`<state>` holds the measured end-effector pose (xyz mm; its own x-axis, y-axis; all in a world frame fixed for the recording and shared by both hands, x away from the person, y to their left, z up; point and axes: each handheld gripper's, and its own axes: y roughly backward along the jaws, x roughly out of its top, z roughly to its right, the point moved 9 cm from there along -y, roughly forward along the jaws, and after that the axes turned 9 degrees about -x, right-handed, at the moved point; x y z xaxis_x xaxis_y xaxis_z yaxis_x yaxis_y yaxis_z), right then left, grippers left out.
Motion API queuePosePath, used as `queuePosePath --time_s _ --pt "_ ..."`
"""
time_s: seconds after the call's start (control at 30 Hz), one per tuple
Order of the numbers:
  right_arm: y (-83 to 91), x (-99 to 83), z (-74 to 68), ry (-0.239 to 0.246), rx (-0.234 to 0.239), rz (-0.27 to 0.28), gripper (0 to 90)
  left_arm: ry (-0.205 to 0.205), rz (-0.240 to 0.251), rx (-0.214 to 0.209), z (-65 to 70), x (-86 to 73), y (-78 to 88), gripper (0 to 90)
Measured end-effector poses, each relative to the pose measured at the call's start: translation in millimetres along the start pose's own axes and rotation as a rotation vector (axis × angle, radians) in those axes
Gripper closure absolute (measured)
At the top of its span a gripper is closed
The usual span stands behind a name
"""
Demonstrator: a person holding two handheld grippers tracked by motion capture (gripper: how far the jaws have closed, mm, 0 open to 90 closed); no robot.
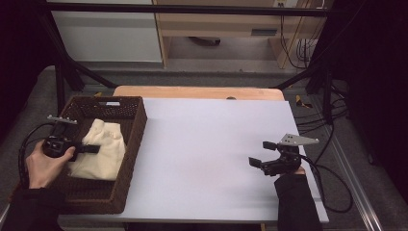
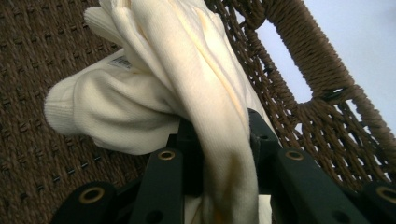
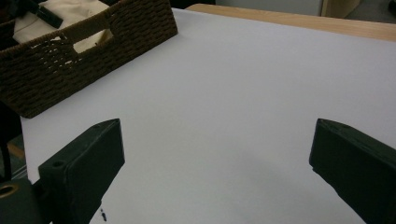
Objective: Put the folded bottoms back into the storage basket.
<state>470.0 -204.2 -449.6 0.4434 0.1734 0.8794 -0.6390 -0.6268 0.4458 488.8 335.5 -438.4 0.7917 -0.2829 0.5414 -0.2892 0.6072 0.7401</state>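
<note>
A cream knitted garment (image 1: 103, 149) lies bunched inside the dark woven basket (image 1: 134, 122) at the table's left. My left gripper (image 1: 94, 149) reaches into the basket and is shut on a fold of that garment (image 2: 210, 107), which rises between its two black jaws. A white ribbed cuff (image 2: 70, 109) hangs to the side above the basket's woven floor. My right gripper (image 1: 262, 153) hovers over the white table sheet (image 1: 207, 144) at the right, open, with nothing between its fingers (image 3: 84, 163).
The basket wall with a handle cut-out (image 2: 289, 56) stands close beside the left gripper. The basket (image 3: 88, 51) also appears far left in the right gripper view. A wooden table edge (image 1: 197, 91) runs along the back; cables (image 1: 332, 168) trail at the right.
</note>
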Motion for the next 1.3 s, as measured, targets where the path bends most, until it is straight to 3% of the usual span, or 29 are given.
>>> queuePosePath --time_s 0.17,0.2,0.3,0.4,0.43,0.47,0.5,0.53,0.57,0.6,0.83,0.93,1.17,1.2,1.3 --pt "-0.2 -0.1 -0.4 0.002 0.002 0.000 3.4 0.004 -0.017 0.035 -7.5 -3.5 -2.4 69.7" --pt "0.0 0.1 -0.3 0.002 0.002 0.001 3.4 0.005 -0.025 0.060 -12.3 -5.4 -3.5 68.9" --pt "0.5 0.4 -0.3 -0.001 0.002 0.001 3.4 0.008 -0.011 0.055 -15.3 -6.5 -3.7 67.2" --pt "0.8 0.9 -0.4 -0.002 0.003 0.006 3.4 0.015 -0.013 0.081 -22.7 -10.8 -3.1 63.3" --pt "0.8 0.9 -0.5 -0.001 0.003 0.005 3.4 0.021 -0.016 0.111 -27.5 -12.8 -2.8 59.5" --pt "0.3 0.6 -0.8 0.000 0.004 0.004 3.4 0.033 0.000 0.144 -34.4 -14.5 -2.0 49.0" --pt "0.3 0.5 -0.9 0.002 0.004 0.003 3.4 0.033 0.000 0.144 -34.4 -14.5 -2.0 43.1" --pt "0.2 0.5 -0.8 0.000 0.004 0.003 3.4 0.015 0.017 0.193 -42.5 -15.5 1.1 37.5" --pt "0.1 0.5 -0.6 0.001 0.003 0.003 3.4 0.015 0.017 0.193 -42.5 -15.5 1.1 32.8" --pt "0.1 0.4 -0.5 0.001 0.003 0.002 3.4 0.009 0.048 0.219 -46.8 -14.9 5.6 28.7" --pt "-0.6 -0.1 -0.9 0.002 0.004 -0.001 3.4 0.014 0.142 0.223 -42.7 -9.7 21.6 18.3" --pt "-0.6 -0.1 -0.9 0.002 0.004 -0.001 3.4 0.007 0.200 0.191 -33.8 -5.8 27.5 15.8" --pt "-0.5 -0.1 -1.1 0.002 0.007 -0.002 3.4 0.002 0.239 0.183 -22.3 -3.7 30.5 10.3" --pt "-0.6 -0.2 -0.9 0.002 0.005 -0.003 3.4 0.000 0.258 0.201 -20.0 -2.7 32.3 9.2" --pt "-0.8 -0.4 -1.2 0.001 0.006 -0.004 3.5 -0.007 0.278 0.201 -16.3 -1.5 34.2 6.5"
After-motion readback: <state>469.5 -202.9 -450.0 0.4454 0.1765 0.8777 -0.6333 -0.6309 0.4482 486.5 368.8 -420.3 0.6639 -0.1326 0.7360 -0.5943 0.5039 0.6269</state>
